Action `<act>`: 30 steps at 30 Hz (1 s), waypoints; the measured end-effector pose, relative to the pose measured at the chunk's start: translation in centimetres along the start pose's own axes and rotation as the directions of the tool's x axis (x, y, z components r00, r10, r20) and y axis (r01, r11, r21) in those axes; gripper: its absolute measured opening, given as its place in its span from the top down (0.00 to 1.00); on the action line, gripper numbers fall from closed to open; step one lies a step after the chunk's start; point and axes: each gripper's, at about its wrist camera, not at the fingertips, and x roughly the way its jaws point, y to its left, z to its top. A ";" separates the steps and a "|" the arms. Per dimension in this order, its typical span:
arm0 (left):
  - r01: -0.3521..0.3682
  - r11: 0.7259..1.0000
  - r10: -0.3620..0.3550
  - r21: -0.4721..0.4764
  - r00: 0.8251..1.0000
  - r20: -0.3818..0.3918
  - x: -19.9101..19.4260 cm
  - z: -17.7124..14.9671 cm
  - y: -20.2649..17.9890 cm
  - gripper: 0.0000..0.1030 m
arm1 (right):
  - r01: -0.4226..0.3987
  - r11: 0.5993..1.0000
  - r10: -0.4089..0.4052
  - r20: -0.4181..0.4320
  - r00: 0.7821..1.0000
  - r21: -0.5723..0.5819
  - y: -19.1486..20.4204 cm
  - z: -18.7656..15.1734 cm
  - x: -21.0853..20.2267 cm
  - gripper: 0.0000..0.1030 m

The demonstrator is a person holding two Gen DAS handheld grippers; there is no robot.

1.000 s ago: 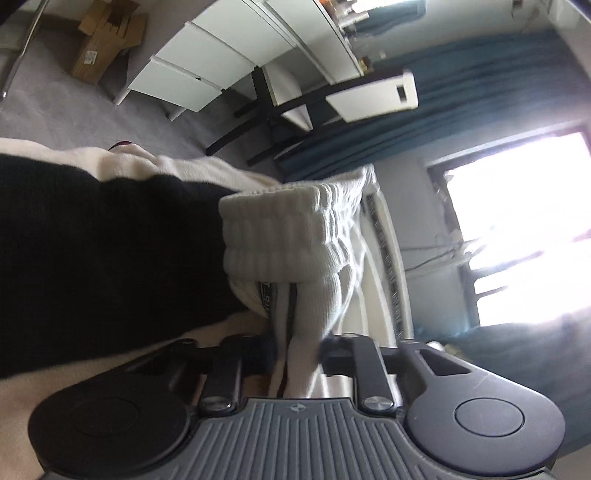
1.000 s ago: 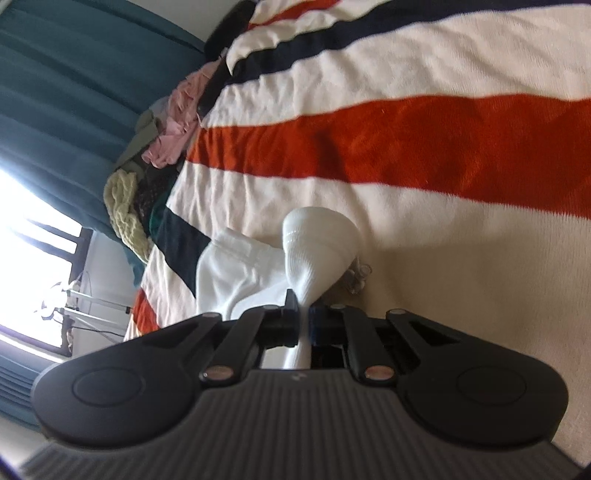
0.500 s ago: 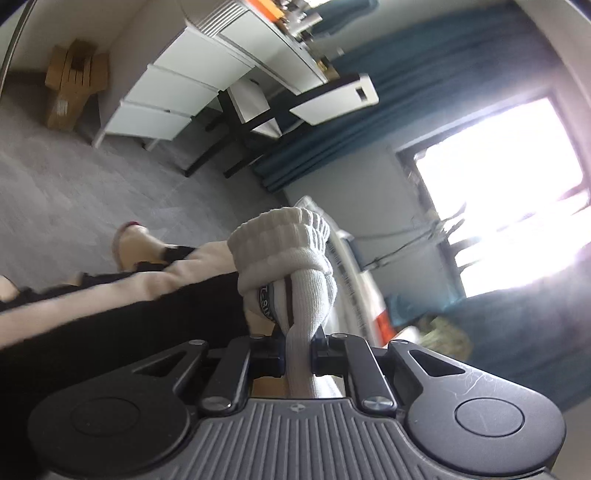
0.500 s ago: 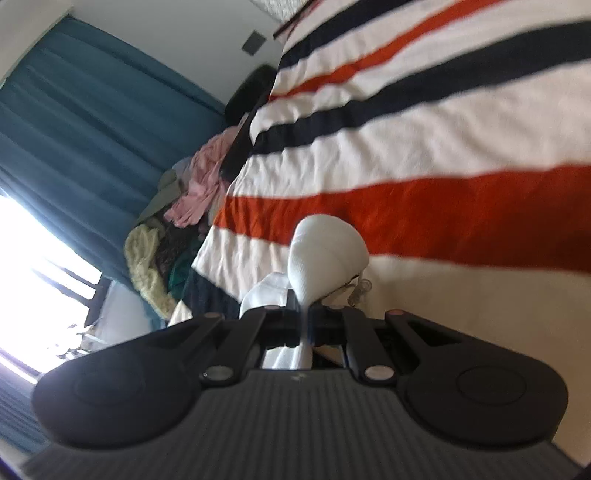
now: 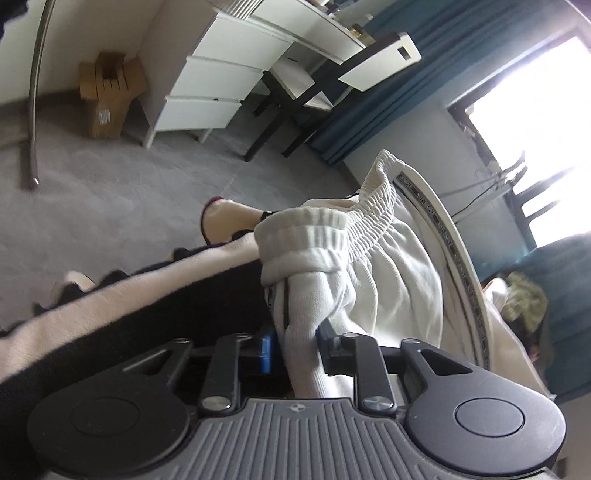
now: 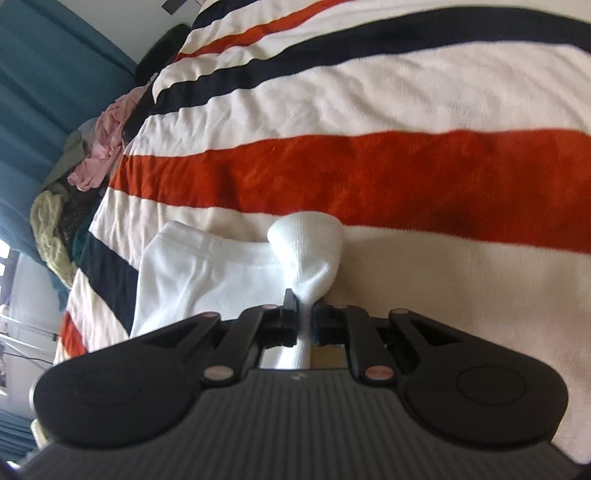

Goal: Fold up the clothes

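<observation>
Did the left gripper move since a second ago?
Yes. The left gripper, jaws just opening around white elasticated trousers, swung away from the white drawer unit, now farther off.

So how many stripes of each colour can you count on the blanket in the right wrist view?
On the striped blanket:
Red stripes: 2
Dark navy stripes: 3
Total: 5
A red patch and a navy patch at the blanket's left edge may continue these stripes; uncounted.

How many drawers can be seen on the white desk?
3, stacked one above another on the desk's near end: top drawer, middle drawer, bottom drawer. More may be hidden.
</observation>
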 end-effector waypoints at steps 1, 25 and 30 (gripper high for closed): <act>-0.012 0.999 0.012 0.032 1.000 0.006 0.0 0.0 -0.4 0.56 | 0.002 1.000 -0.002 0.009 1.000 -0.007 0.1 0.2 -0.2 0.85; 0.170 0.668 -0.341 0.724 0.935 0.095 -6.3 -20.3 -23.9 0.16 | -0.445 0.512 0.628 -0.034 0.778 -0.735 11.8 -13.8 -14.9 0.27; 0.183 0.609 -0.379 0.772 0.922 0.081 -3.9 -24.6 -24.0 0.16 | -0.467 0.438 0.637 -0.100 0.764 -0.768 12.2 -16.8 -14.6 0.27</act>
